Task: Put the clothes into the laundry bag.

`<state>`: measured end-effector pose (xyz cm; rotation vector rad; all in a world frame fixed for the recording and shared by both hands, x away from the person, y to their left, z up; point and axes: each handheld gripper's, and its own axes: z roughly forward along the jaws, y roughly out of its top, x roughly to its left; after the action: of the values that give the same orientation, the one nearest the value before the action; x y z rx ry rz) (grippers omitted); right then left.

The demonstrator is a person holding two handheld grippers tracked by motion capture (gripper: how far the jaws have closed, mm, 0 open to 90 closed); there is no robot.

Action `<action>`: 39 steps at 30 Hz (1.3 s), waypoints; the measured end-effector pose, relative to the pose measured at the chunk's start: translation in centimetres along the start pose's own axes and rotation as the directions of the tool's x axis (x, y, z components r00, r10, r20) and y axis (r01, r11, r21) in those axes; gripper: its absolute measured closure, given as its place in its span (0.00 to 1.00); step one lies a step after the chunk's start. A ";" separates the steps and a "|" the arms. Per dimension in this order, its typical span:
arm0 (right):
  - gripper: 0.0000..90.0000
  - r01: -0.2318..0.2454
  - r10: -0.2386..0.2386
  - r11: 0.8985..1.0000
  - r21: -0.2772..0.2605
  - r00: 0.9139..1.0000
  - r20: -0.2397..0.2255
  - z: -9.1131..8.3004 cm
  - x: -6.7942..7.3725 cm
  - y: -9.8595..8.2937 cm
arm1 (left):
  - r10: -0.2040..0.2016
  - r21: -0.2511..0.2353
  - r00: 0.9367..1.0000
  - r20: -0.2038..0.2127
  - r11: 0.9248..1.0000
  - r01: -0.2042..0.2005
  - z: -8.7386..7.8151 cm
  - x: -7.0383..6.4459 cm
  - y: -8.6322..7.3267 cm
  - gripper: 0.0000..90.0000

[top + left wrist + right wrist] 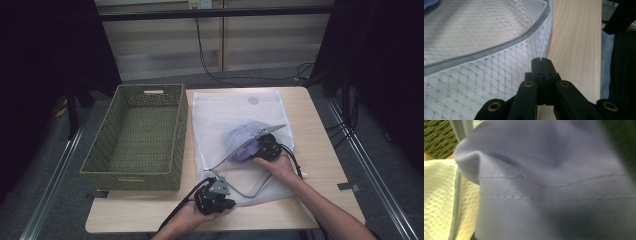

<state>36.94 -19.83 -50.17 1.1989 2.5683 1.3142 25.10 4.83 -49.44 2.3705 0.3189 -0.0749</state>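
**Mesh bag pinned at the corner, lilac garment at its mouth**

At the far left of the desk (320, 165) sits your green woven basket (137, 137), its long side just beside the white mesh laundry bag (225, 107) that lies flat over the desk's middle.

Your left gripper (216, 196) rests at the bag's near corner, close to the desk's front edge. In the left gripper view its two black jaws are pressed together, and a thin edge of the mesh (486, 82) appears to be caught at their tips; the grey zipper band (499, 47) curves across just above, with bare wood to the right.

Moving right, the open zipper edge sweeps up from your left gripper toward your right gripper (263, 147), which sits at the bag's opening, against the lilac garment (243, 137). The garment lies bunched partly inside the mesh, near the bag's middle. In the right gripper view the lilac cloth (549, 195), with two stitched seams, covers the jaws, so you cannot tell how they stand.
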 end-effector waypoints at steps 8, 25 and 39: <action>0.85 0.029 -0.029 1.000 0.009 0.999 -0.026 -1.7 0.9 -0.3 | -0.006 -0.014 1.000 -0.002 1.000 0.006 0.0 0.0 0.4 0.95; 0.97 0.070 -0.075 0.996 -0.047 0.991 -0.110 -6.9 2.2 -2.3 | 0.037 -0.046 0.999 -0.009 0.998 -0.038 3.8 0.1 5.2 0.45; 0.97 0.098 -0.118 0.989 -0.110 0.975 -0.190 -6.5 3.3 -1.1 | -0.003 -0.058 0.999 -0.051 0.998 0.000 4.6 0.6 4.5 0.96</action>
<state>31.71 -22.58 -45.75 0.9428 2.6160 1.5886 26.96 -1.29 -49.91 2.3174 0.3432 -0.0056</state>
